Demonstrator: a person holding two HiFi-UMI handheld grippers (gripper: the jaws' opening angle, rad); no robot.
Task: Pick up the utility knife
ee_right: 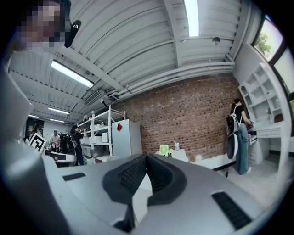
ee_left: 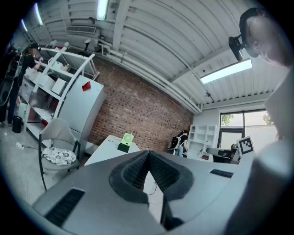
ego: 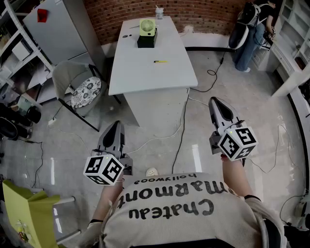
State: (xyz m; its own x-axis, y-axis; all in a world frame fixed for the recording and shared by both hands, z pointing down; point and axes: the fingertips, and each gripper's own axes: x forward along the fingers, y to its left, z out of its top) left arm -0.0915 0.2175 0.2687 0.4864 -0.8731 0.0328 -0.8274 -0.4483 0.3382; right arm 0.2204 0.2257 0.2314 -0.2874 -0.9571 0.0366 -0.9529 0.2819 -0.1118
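Note:
The utility knife point(ego: 161, 61), a small yellow and black tool, lies on the white table point(ego: 145, 75) far ahead of me, to the right of the table's middle. My left gripper point(ego: 116, 124) hovers over the floor well short of the table, shut and empty. In the left gripper view, the left gripper point(ee_left: 148, 153) has its pads meeting at the tip. My right gripper point(ego: 213, 100) is held level, also short of the table and to its right. The right gripper point(ee_right: 147, 156) is shut with nothing in it. The knife is too small to make out in either gripper view.
A green fan point(ego: 147, 29) on a black base and a cup point(ego: 159, 12) stand at the table's far end. A chair with a patterned cushion point(ego: 83, 91) sits left of the table. Cables point(ego: 181, 126) cross the floor. A person point(ego: 252, 34) stands at the back right by white shelves.

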